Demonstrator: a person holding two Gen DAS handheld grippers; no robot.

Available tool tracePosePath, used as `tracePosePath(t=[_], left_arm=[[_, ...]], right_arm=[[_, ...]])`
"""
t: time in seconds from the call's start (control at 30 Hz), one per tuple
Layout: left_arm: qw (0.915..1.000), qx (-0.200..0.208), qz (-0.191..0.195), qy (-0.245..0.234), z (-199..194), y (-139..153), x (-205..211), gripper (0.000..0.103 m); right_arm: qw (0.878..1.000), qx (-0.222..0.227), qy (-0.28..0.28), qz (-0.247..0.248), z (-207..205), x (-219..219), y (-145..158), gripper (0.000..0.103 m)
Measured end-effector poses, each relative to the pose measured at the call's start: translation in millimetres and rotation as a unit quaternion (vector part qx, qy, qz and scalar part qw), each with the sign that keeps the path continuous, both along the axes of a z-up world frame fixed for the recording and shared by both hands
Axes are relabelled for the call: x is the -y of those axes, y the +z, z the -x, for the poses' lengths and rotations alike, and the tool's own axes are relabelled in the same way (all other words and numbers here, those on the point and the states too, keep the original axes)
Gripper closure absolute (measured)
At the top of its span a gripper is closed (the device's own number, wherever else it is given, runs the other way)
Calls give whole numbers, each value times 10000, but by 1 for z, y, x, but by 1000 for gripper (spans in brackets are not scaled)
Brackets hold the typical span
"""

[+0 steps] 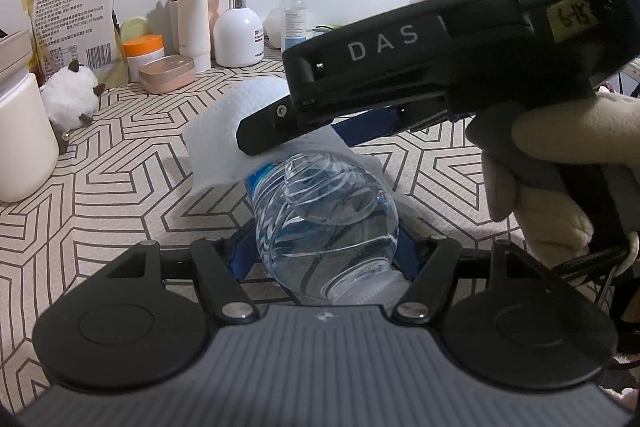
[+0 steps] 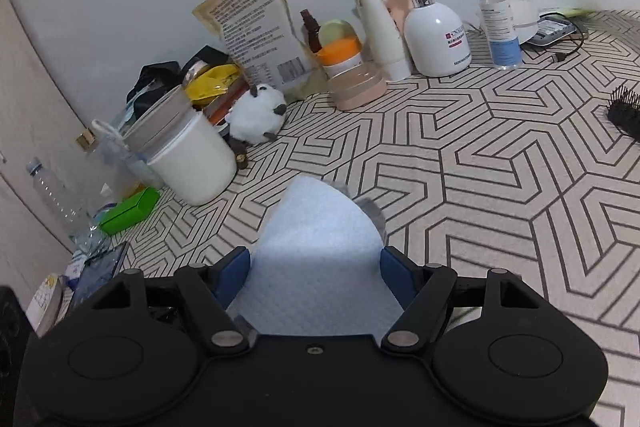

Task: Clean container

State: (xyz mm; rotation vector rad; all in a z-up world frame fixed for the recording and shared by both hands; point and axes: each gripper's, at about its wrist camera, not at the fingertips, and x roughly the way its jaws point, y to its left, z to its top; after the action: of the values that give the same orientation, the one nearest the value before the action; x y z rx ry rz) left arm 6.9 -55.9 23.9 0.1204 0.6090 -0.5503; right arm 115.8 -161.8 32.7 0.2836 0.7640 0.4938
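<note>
The left tool (image 1: 324,247) is clamping the clear bottle (image 1: 328,223); only its view is showing this. The right tool (image 2: 314,267) is gripping the white cloth (image 2: 316,251).

On my right gripper (image 1: 264,143) I read "DAS" in pale letters along the side; a yellow sticker higher on it bears handwriting, perhaps "6-15"; the pouch (image 1: 74,11) carries dense print and a barcode, too small to read.
</note>
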Motion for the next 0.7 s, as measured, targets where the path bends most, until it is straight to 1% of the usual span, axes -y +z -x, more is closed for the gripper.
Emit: tracePosePath(t=[0.17, 0.33, 0.7], left_arm=[[10000, -3, 4, 1, 0, 0, 0, 36], [10000, -3, 4, 2, 0, 0, 0, 36], [10000, -11, 16, 7, -1, 0, 0, 36]], right_arm=[[9999, -70, 64, -129, 8, 1, -3, 26], [9989, -175, 221, -367, 21, 3, -4, 26], [9988, -104, 308, -361, 32, 3, -1, 26]])
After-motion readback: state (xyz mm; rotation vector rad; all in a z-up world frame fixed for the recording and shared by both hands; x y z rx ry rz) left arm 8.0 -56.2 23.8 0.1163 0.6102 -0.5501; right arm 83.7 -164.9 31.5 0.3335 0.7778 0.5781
